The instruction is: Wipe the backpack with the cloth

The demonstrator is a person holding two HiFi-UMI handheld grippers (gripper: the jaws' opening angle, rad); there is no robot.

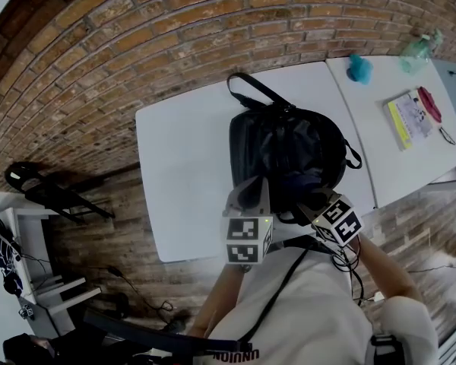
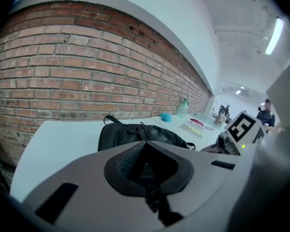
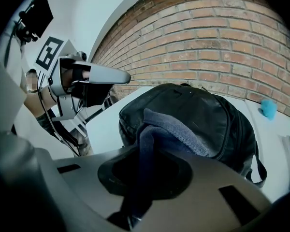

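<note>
Two grippers hang at the near end of the backpack [image 1: 285, 147], which lies on the white table [image 1: 182, 173] with its long axis running away from me toward the brick wall. My right gripper [image 1: 310, 200] is clamped on the cloth [image 3: 176, 132], whose free fold drapes onto the pack's near top, so I judge the stroke runs forward along that axis. My left gripper [image 1: 252, 187] has its jaws together with nothing in them, just beside the pack's near left corner. The pack's contents don't show.

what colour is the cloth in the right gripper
Dark grey-blue cloth, plain, no pattern; clearest in the right gripper view.
</note>
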